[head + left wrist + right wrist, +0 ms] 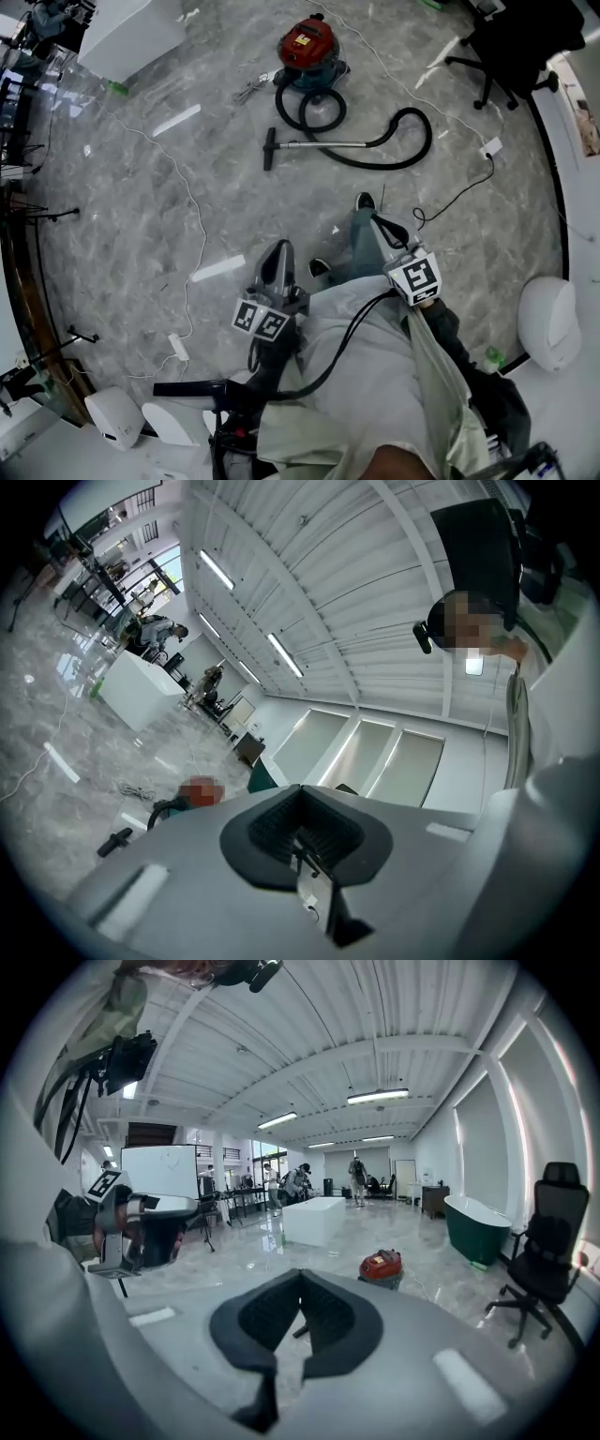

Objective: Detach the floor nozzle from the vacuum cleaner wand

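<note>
Both tongs clenched, nothing in either. Left tongs [278, 247] are held low in front of the person, and in the left gripper view [302, 829] the jaws sit closed on each other with only floor and ceiling behind them. Right tongs [377, 221] are out past the person's knee, angled down a bit; the right gripper view [300, 1309] shows the same, jaws together and empty. The task item is on the grey marble floor [141, 216], well ahead of the person and well apart from both tongs. Red vacuum cleaner [307, 47] is furthest out, its black hose [405, 141] coiling beside it and then sweeping round in a wide loop to the metal wand [323, 144], which lies flat. Floor nozzle [269, 149] is on the wand's left end as seen from the head view, crosswise to it, attached and untouched. The right gripper view has the vacuum cleaner [382, 1264] just right of its jaw line. The left gripper view catches the floor nozzle [115, 840] off to the left edge. Black office chair [511, 47] stands to the right of the vacuum, and a white cable [192, 216] trails across the floor on the left.
</note>
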The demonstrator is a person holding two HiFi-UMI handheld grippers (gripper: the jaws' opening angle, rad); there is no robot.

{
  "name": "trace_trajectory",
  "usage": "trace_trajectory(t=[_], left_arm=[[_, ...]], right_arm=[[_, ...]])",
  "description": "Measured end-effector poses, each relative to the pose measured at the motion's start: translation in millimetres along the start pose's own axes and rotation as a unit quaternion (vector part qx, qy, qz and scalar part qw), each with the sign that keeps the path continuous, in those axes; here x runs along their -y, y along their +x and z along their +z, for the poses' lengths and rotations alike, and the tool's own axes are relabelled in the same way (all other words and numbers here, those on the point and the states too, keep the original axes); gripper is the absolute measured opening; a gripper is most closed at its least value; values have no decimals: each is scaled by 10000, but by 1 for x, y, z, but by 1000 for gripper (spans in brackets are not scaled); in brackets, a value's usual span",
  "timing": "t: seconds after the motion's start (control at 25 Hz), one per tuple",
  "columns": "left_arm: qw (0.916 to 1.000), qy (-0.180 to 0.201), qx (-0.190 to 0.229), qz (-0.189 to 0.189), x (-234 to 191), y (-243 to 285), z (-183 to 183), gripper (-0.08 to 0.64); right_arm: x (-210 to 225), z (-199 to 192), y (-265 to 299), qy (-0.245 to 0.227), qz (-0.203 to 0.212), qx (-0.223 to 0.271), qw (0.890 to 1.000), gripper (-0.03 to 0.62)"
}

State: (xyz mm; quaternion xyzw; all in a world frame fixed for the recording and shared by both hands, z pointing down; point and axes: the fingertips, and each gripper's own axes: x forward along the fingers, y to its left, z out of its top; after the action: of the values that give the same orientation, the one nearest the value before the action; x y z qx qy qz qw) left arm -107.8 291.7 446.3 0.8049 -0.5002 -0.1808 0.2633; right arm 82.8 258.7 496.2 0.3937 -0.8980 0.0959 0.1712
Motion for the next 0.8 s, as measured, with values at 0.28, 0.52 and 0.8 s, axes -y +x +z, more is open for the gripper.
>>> trace_trajectory(t=[0.28,0.52,0.8], left_arm=[[9990,102,33,443,-20,84,2,5],[9975,75,207,675,-21,175,11,5],[9968,112,29,795,-37,231,25,5]], right_arm=[[65,12,65,-447,548,20,9975,0],[165,34,93,-110,909,11,9958,0],[227,51,127,392,935,2,9948,0]])
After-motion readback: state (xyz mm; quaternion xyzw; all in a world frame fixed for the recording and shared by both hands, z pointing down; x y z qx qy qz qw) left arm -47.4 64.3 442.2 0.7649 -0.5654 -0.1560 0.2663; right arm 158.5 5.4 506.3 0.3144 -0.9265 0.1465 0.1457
